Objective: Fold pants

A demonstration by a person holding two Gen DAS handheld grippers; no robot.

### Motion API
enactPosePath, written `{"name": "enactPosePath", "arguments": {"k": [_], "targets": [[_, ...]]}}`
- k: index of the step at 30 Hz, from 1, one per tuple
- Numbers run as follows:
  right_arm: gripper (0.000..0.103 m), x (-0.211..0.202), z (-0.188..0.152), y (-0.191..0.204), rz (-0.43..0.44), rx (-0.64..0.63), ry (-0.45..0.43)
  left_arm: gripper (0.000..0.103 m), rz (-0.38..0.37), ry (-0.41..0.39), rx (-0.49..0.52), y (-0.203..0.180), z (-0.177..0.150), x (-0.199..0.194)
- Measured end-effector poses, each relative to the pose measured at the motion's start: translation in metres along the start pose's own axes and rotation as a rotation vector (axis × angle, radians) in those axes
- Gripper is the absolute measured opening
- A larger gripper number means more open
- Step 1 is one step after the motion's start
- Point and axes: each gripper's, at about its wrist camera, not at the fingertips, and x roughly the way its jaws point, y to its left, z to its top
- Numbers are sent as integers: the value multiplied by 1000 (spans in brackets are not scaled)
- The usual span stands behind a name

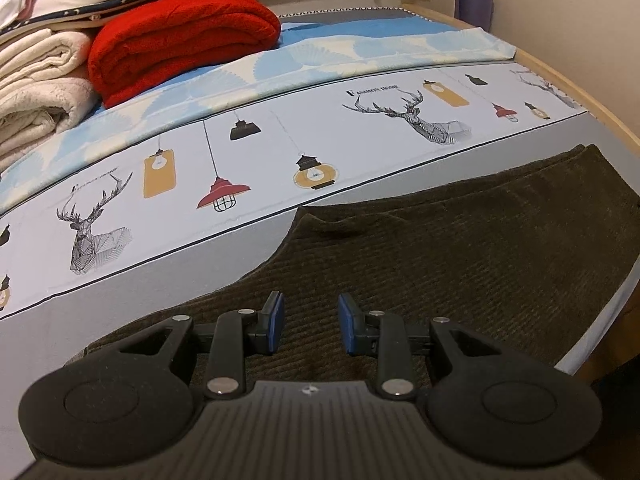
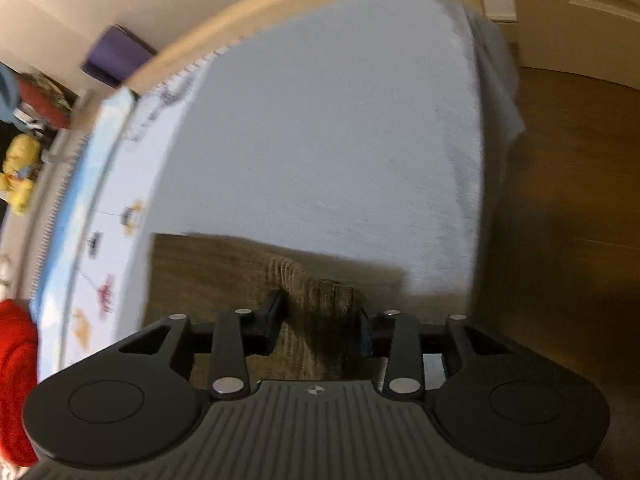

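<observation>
The pants (image 1: pixel 460 248), dark brown corduroy, lay spread flat on the grey sheet (image 1: pixel 120 320) near the front edge of the bed, just below a printed band of deer and hanging lamps. The left gripper (image 1: pixel 311 322) hovered over the near part of the pants with its blue pads (image 1: pixel 277 320) apart and nothing pinched between them; the cloth under them lay smooth. The right gripper (image 2: pixel 320 320) was clamped on a raised fold of the pants (image 2: pixel 316 300), the ribbed cloth standing up in a ridge between the two fingers and filling the gap. That view was blurred, but it showed the rest of the pants lying flat to the left of the pinch, with bare grey sheet beyond and the wooden floor (image 2: pixel 568 200) to the right. Further back on the bed, a folded red blanket (image 1: pixel 180 36) sat beside a stack of cream blankets (image 1: pixel 36 92), well apart from the pants.
</observation>
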Motion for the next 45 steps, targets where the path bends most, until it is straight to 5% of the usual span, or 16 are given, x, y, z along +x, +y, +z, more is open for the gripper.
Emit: {"name": "enactPosePath", "arguments": {"k": [3,9,14,19,23,28,32,35,40,45], "targets": [[39,0,-2,1,-1,-11,-4,33,4,-1,-8,4,-2,-1],[24,-16,-8,13,55,-73,-64,33,12,-8,-43,17,-3,-6],[22,-65,-41,72,127,-388,-229,33,12,-40,-84,31,-4,-17],[22,-133,-141,154,234,-833,-436,33,9,-71,-133,50,-7,-31],[22,-179,-272,207,415,-1150,-505,33,16,-79,-160,66,-15,-39],[23,-177,-430,222,568,-1444,-401,33,39,-64,-199,87,-31,-46],[24,-119,-533,204,518,-1782,-99,33,57,-44,-229,104,-42,-49],[23,-115,-550,204,468,-1836,-108,33,65,-34,-248,112,-46,-49],[24,-150,-532,213,536,-1775,-228,33,66,-40,-237,115,-46,-51],[34,-136,-537,171,597,-1960,30,33,51,-31,-233,108,-42,-48]]}}
